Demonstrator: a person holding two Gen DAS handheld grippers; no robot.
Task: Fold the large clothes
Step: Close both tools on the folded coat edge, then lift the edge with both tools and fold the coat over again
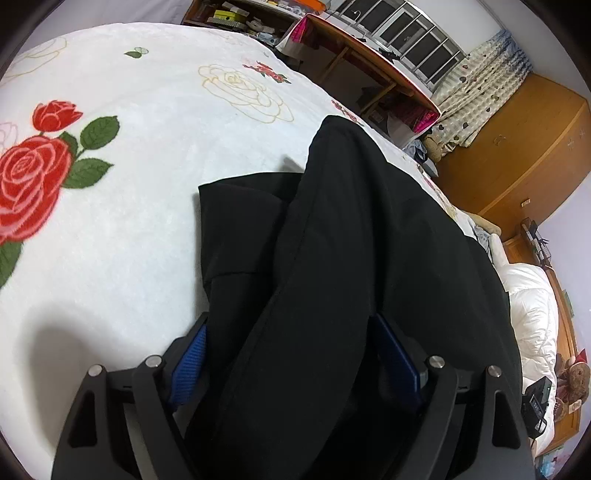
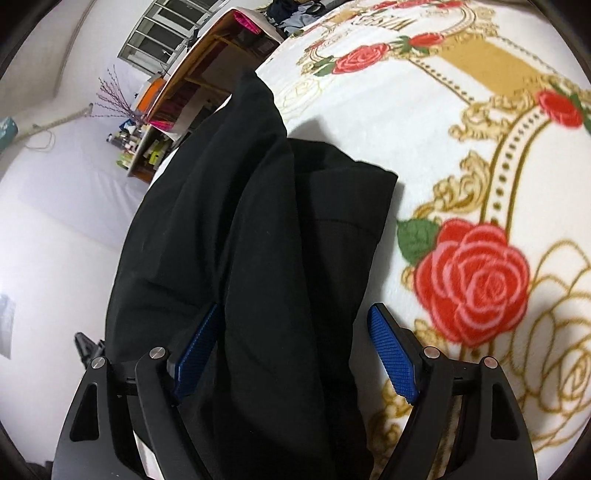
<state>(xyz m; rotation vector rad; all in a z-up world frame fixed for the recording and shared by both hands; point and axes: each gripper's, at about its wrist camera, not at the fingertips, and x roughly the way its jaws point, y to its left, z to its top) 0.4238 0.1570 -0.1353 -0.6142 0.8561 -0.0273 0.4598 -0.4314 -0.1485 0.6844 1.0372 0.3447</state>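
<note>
Left wrist view: the left tool [image 1: 291,354] sits at the bottom centre of the frame, its two blue pads [image 1: 190,360] standing wide apart. A thick ridge of the black garment [image 1: 332,240] runs between them from the bottom edge up toward the centre right; the left pad shows clear of the cloth, while the right pad is partly hidden by it, so contact there cannot be told. The garment lies on a bed covered by a white blanket [image 1: 147,166] printed with red roses [image 1: 29,181], which fills the left and upper left of the frame. A wooden desk [image 1: 369,62] and a barred window [image 1: 406,26] appear at upper right, a wooden wardrobe [image 1: 517,155] at right.

Right wrist view: the right tool [image 2: 295,350] is at bottom centre, pads likewise spread apart. The same garment passes up between them from the bottom edge to the upper centre; the right pad stands free of the cloth, the left pad lies close against a fold. The rose-printed blanket occupies the right half of the frame.
</note>
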